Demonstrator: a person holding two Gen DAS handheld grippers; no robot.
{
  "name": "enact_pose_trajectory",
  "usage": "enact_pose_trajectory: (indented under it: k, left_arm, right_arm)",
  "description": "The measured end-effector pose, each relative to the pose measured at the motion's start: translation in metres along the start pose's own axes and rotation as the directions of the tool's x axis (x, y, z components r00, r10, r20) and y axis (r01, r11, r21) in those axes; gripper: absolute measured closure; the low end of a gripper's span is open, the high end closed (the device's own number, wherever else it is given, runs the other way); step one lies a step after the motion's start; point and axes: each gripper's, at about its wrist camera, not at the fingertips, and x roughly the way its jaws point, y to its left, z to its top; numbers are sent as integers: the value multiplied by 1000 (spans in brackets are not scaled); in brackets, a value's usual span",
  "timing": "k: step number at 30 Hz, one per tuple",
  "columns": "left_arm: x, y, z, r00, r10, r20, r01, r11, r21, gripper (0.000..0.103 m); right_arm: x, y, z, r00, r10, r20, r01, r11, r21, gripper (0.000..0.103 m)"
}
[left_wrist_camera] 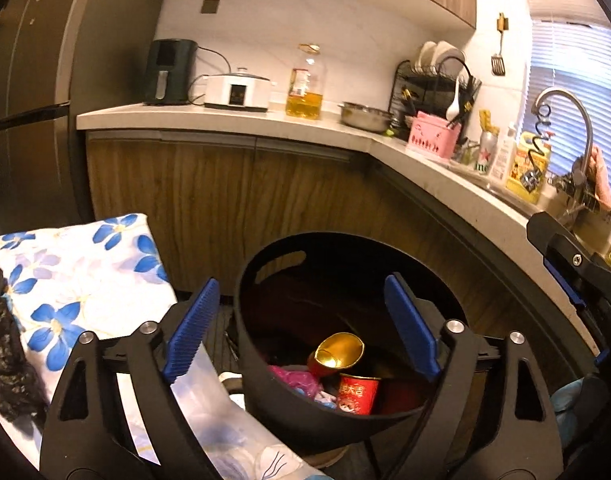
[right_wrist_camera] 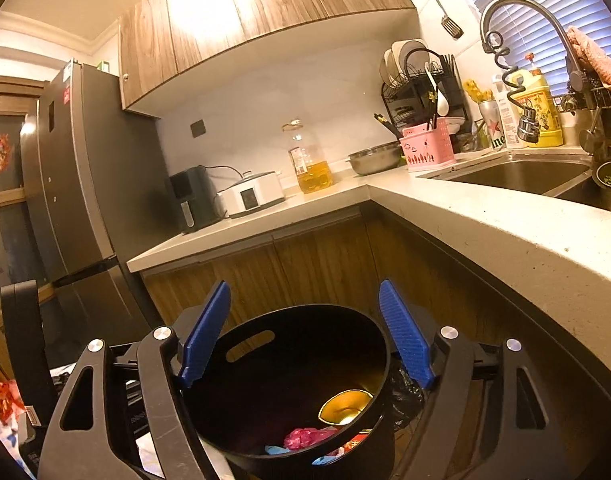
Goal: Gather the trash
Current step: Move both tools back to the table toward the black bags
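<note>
Both tools hang spread wide and grasp nothing. From the left wrist view, the left tool hovers over the black bin, its blue fingers parted, one outside the rim at 9 o'clock and the other over the bin's mouth at 3 o'clock. At 9 o'clock of the bin lies a blue-flowered cloth with a scrap of black lace on its left edge.

Inside the bin sits the trash: a crumpled pink wrapper at 7 o'clock, a gold-lined red cup tipped on its side in the middle, and a red can with gold characters just below it, touching the near wall.

Farther back, the table carries a dark air fryer, a white cooker, an oil bottle, a steel bowl and a pink basket, running toward the tap at 3 o'clock.

From the right wrist view, the right tool also hovers above the bin, its fingers released and straddling the rim at 10 and 2 o'clock. The gold-lined cup and pink wrapper lie near the bin's 5 o'clock wall. The sink is at 2 o'clock.
</note>
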Motion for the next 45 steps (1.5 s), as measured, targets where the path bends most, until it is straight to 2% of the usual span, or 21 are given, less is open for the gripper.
enact_pose_trajectory:
  k: [10,29,35,45]
  left_arm:
    - [-42,12,-6,997,71,37,-70,998,-3,15]
    - [-130,73,-33,973,216,86,-208,974,-94,15]
    - [-160,107,-49,947,309,92,-297,947,-124,15]
    - [-202,178,-69,876,475,80,-452,868,-204,15]
  right_arm:
    - [-20,24,-5,999,37,0,-37,999,-40,27]
    - [-60,85,-33,986,161,-43,-164,984,-75,27]
    - [-61,112,-52,975,204,-85,-211,974,-84,27]
    - [-50,162,-84,949,276,-154,-292,951,-99,27]
